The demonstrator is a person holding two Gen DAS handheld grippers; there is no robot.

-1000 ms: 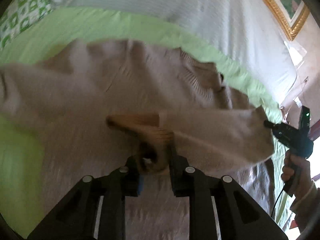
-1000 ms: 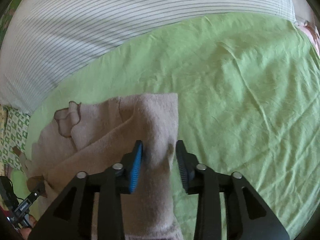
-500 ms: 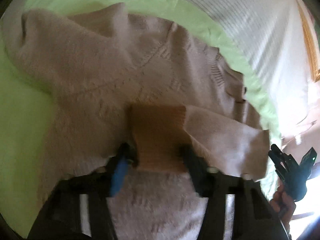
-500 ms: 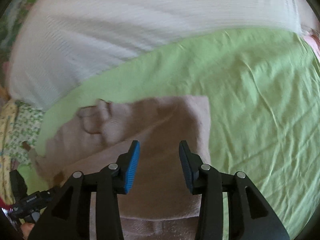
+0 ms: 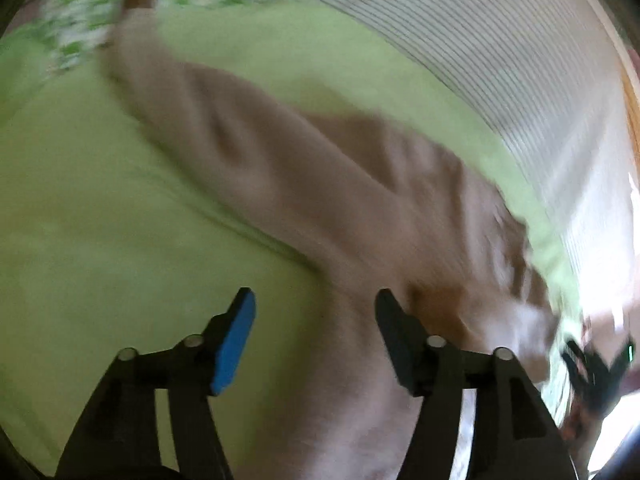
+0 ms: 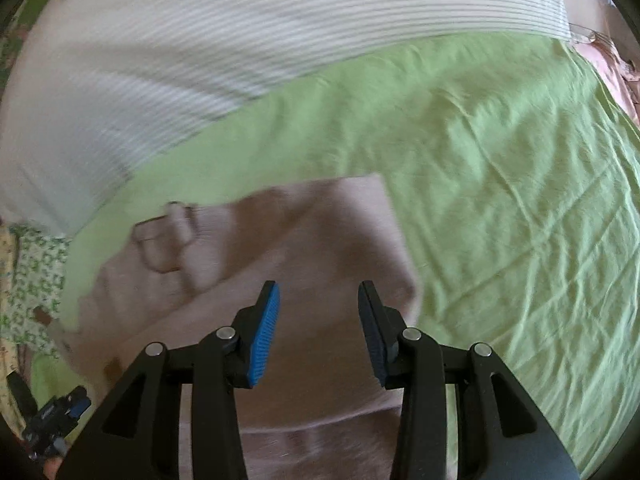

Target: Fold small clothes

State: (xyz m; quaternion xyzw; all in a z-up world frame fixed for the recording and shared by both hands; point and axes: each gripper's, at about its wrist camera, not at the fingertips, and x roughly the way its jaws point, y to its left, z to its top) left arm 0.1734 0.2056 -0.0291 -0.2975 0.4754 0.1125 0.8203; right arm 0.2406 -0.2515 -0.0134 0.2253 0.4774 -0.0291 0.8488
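The bed [image 6: 520, 200], covered with a green sheet, carried everything, and a striped white blanket [image 6: 280, 32] lay along its far side, from about 9 to 1 o'clock in the right wrist view. The task's thing, a small beige knitted sweater [image 5: 320, 200], lay flat on the sheet. In the left wrist view it stretched from 11 o'clock down to 5 o'clock, with one sleeve [image 5: 160, 80] reaching toward a green patterned cloth [image 5: 80, 20] at the top left.

The main change was at the left tool [image 5: 316, 312]. Half a second earlier its jaws were around the brown cuff [image 5: 440, 308] of the folded sleeve; its jaws had just been opening, and they stood wide apart with nothing between them. The cuff now lay on the sweater's body, just at 3 o'clock from the tool, and the view was blurred from fast sideways motion.

The right tool [image 6: 318, 320] hovered over the folded part of the sweater [image 6: 320, 240], with its jaws also apart and empty, almost as half a second before.

I judged that both sleeves were laid inward and released, so the next fold of the body probably remained.
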